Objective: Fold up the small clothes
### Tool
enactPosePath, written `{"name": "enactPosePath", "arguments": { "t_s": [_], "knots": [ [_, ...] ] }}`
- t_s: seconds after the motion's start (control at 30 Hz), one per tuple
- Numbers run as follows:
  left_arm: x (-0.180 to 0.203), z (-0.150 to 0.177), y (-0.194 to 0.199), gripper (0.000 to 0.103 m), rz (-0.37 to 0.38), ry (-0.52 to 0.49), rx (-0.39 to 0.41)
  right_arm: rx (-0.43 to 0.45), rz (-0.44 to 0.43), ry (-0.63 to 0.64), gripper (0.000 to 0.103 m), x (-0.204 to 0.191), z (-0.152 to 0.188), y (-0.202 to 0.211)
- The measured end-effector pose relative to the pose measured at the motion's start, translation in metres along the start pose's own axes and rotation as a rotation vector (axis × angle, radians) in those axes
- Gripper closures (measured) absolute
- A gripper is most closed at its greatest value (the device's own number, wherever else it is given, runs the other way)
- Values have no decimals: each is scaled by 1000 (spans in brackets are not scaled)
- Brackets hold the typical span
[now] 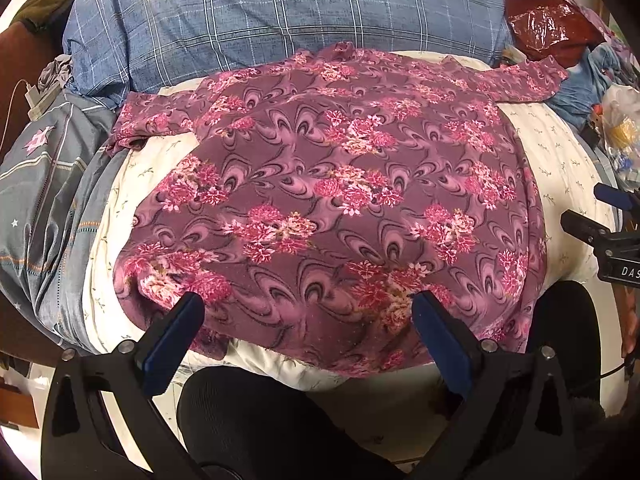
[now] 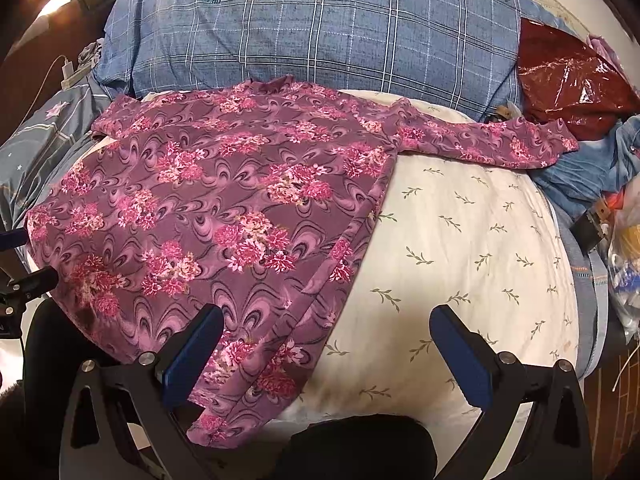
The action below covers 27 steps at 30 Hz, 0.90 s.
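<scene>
Left wrist view: a purple flowered shirt point(image 1: 328, 208) is lying spread flat across a cream sheet point(image 1: 560, 160) printed with small sprigs, its hem hanging toward 6 o'clock and its sleeves reaching out toward 10 and 2 o'clock. The left gripper point(image 1: 308, 312) is hovering over the hem with its jaws standing wide apart, nothing between the blue pads point(image 1: 172, 344). At 3 o'clock the right gripper point(image 1: 600, 216) is showing at the frame's edge, just beside the shirt's side seam.

A blue plaid pillow point(image 1: 280, 12) is resting at 12 o'clock, touching the shirt's collar end. A grey blanket point(image 1: 48, 168) is bunching at 9 o'clock, with a white charger point(image 1: 38, 98) lying above it.

In the right wrist view, the right gripper point(image 2: 326, 328) is spreading its jaws fully, gripping nothing; its one pad is sitting over the shirt's point(image 2: 208, 208) lower corner and the other over bare sheet point(image 2: 460, 232). The left gripper point(image 2: 24, 268) is peeking in at 9 o'clock. At 2 o'clock a clear plastic bag point(image 2: 568, 76) is holding something dark red, folded flat; what it is cannot be told. At 3 o'clock a second thin bag point(image 2: 628, 240) is holding yellow and blue items too blurred to name, beside blue denim cloth point(image 2: 592, 168).
</scene>
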State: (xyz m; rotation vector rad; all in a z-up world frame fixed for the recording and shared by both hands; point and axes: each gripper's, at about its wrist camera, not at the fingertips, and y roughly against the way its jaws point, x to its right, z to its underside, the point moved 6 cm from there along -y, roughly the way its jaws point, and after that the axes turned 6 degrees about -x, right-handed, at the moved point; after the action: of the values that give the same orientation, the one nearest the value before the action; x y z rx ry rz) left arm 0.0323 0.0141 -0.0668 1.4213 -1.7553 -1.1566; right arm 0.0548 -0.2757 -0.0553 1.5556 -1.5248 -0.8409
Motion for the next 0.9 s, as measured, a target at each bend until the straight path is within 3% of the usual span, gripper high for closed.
{"name": "enactPosePath", "arguments": {
  "t_s": [0.9],
  "knots": [
    [1, 4, -8, 0, 23, 10, -29, -3, 2, -15, 0, 1, 2, -3]
  ]
}}
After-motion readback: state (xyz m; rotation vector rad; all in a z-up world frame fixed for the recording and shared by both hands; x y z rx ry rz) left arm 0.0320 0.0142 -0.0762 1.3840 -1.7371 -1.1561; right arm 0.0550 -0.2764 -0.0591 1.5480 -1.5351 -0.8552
